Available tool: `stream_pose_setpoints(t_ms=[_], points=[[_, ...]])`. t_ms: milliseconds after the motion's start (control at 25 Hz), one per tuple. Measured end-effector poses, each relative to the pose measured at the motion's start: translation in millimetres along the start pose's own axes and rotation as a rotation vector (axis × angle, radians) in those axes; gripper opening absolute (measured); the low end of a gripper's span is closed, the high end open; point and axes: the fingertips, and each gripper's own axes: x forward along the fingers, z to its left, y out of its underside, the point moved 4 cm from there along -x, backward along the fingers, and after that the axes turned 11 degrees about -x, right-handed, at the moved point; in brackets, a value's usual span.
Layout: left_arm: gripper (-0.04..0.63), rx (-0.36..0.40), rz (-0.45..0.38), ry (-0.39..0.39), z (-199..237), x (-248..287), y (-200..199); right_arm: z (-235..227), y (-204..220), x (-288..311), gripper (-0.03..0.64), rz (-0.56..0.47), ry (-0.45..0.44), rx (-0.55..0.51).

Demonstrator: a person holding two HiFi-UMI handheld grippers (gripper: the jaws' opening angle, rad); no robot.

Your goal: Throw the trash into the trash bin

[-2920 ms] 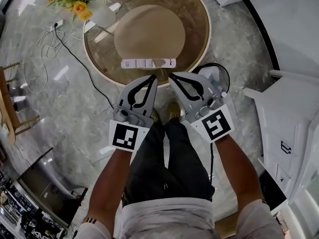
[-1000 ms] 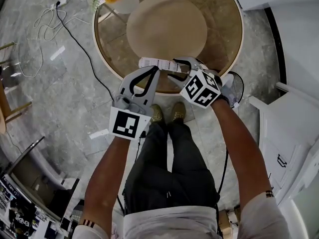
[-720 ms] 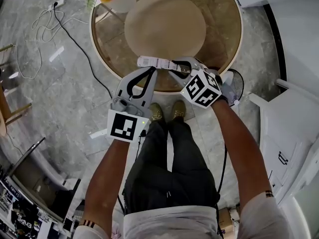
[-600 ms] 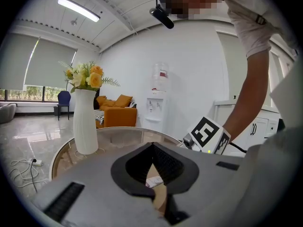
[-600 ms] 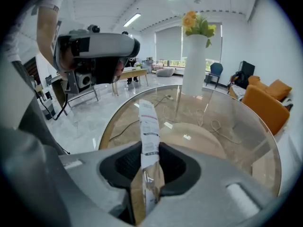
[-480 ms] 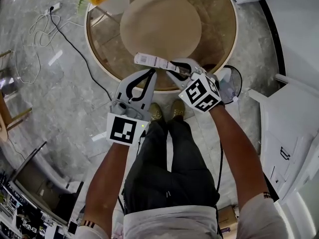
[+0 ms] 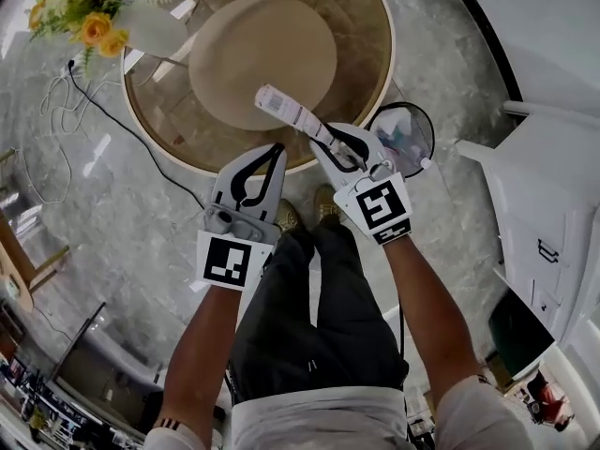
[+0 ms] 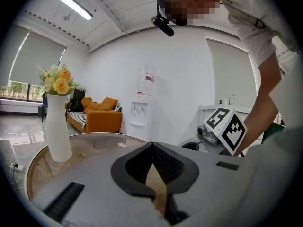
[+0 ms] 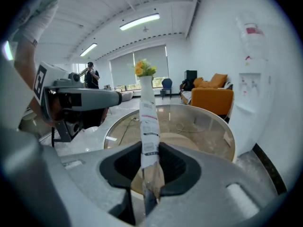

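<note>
A long white printed wrapper (image 7: 286,111) sticks out from my right gripper (image 7: 322,144), which is shut on its near end and holds it in the air above the edge of the round glass table (image 7: 370,36). In the right gripper view the wrapper (image 9: 148,122) rises upright between the pads. The trash bin (image 7: 421,129), black-rimmed with a pale liner, stands on the floor just right of that gripper. My left gripper (image 7: 278,147) hangs beside it to the left, shut with nothing in it; its tips (image 8: 152,145) meet.
A tan disc (image 7: 262,45) fills the table's middle. A white vase of yellow flowers (image 7: 150,28) stands at the table's far left. A black cable (image 7: 122,125) trails across the grey floor. White cabinets (image 7: 548,195) line the right side. The person's legs are below the grippers.
My right gripper closed on the wrapper's end on the table, lifted it off the glass and rolled its marker cube upward. The wrapper now slants up in the air. The left gripper shifted slightly.
</note>
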Motion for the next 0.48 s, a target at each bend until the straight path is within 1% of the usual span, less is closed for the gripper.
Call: stream_pose_setpoints(t_ms=[80,280,480], points=[[0.0,0.005,-0.004,0.022,-16,8,-2,-9,5,-21,0.104,-0.013,0.041,0.024],[0.0,0.031,0.0,0.098,-49,35,-9,-38,21,-73,0.104,-0.055,0.193,0.095],[0.0,0.045,-0.003,0.154,-84,59,-12,-57,42,-121,0.104,-0.073,0.285,0.14]])
